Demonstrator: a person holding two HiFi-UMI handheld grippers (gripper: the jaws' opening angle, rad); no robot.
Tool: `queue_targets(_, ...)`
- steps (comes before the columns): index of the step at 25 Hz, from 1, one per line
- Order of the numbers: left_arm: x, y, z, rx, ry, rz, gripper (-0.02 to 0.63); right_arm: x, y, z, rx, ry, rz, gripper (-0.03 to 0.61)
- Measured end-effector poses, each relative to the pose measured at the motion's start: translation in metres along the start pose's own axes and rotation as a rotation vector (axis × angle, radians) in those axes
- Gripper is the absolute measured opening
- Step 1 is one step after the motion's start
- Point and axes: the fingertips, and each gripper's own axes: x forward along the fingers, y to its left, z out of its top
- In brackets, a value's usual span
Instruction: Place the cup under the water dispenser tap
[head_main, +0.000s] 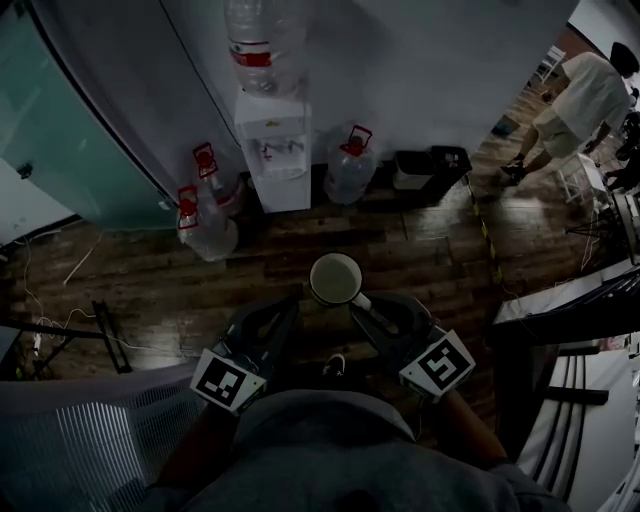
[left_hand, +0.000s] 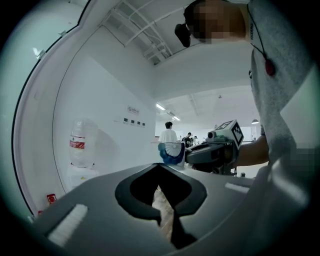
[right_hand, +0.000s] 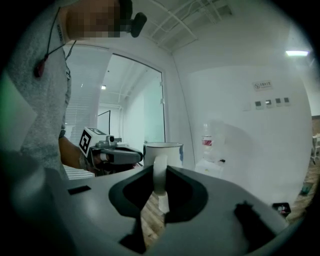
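Carry step: right gripper (head_main: 358, 305) clenched on the handle of the white cup (head_main: 335, 278), held over the floor well short of the water dispenser (head_main: 273, 150), left gripper (head_main: 290, 312) pinched together and empty; next it likely needs walking forward, cup lowered upright under the tap.

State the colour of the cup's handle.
White; the handle shows best in the right gripper view.

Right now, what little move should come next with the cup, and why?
Probably carry the cup forward toward the water dispenser. The right gripper is shut on the handle, so the cup is already held. But the dispenser stands across the wooden floor, and its taps are far from the cup.
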Motion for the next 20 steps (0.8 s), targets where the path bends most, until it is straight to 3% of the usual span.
queue_targets(10, 0.021, 0.036, -0.002, -0.028, 0.002, 0.063, 0.008, 0.025, -0.037, -0.007, 0.028, 0.003, 0.026, 0.066)
queue_targets(13, 0.03, 0.059, -0.002, -0.002, -0.025, 0.056, 0.008, 0.044, -0.05, -0.007, 0.035, 0.001, 0.023, 0.066)
queue_targets(20, 0.054, 0.12, 0.0, -0.041, -0.016, 0.016, 0.008, 0.101, -0.083, -0.003, 0.026, -0.001, -0.01, 0.066)
